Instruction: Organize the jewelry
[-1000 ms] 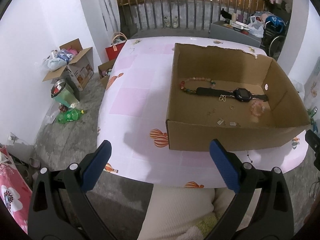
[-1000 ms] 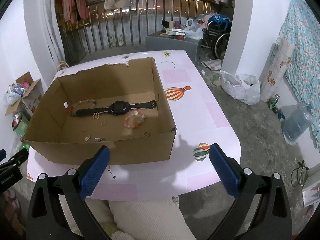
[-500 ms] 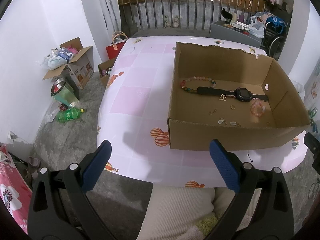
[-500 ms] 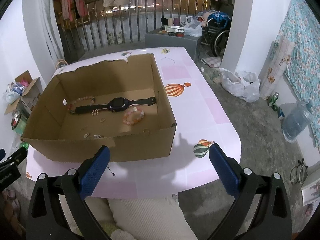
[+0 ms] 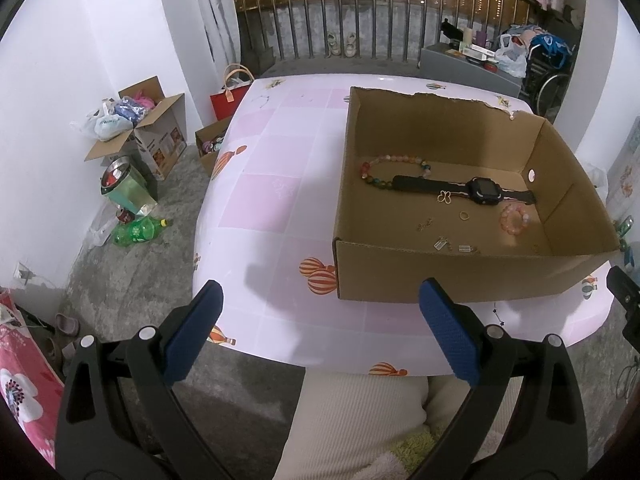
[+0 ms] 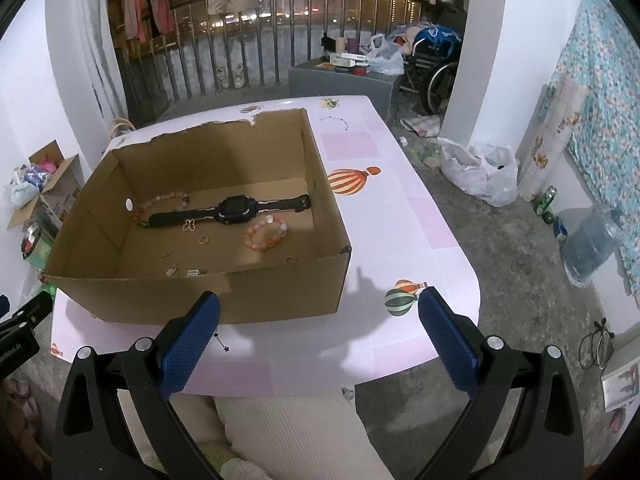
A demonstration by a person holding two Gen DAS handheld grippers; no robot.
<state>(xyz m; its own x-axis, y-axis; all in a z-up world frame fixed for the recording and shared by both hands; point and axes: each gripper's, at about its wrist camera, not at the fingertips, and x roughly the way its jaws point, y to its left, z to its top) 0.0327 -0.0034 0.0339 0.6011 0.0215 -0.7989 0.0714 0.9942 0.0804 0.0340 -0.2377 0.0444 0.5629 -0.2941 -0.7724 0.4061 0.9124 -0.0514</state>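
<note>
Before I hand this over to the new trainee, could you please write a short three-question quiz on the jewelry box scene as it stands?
1. True or false: the black watch lies inside the cardboard box.
2. Which sits nearest the box's right wall? A) pink bead bracelet B) multicolour bead bracelet C) small gold ring
3. Fill in: the left gripper and the right gripper are both ____, holding nothing.

Key: 1 true; 2 A; 3 open.
</note>
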